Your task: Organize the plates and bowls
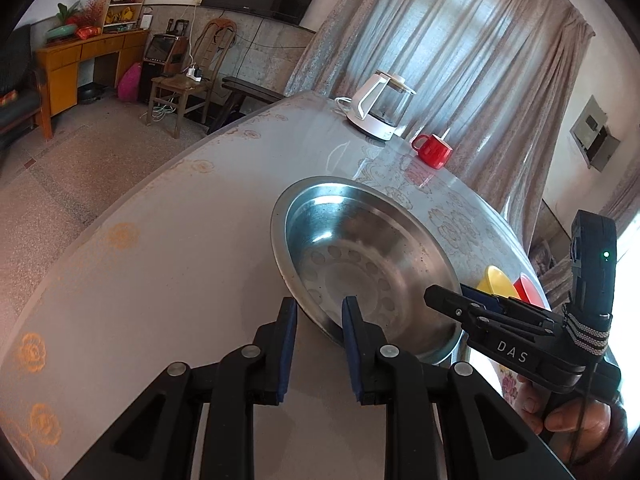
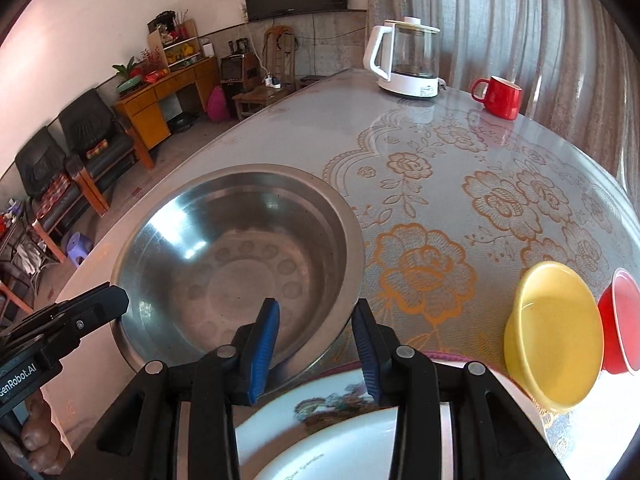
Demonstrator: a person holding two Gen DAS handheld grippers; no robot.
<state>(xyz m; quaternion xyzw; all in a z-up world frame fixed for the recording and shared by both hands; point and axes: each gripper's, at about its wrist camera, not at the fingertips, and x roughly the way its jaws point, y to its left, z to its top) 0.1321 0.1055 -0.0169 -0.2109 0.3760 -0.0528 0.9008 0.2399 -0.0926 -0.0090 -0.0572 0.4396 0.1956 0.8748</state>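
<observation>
On the table's [image 2: 440,148] near left, the steel basin [image 2: 240,264] sits, wide, shiny and empty, its rim straddled by both grippers. Left gripper [image 1: 320,312] is part-open over the near rim, gripping nothing; right gripper [image 2: 316,320] is likewise apart, one finger inside the basin, above a white plate [image 2: 320,432]. Further right lie a yellow bowl [image 2: 556,336] and a red bowl [image 2: 620,320], touching. Uneven closing on the thin, slick rim could tip the basin or let it slip onto the plate.
</observation>
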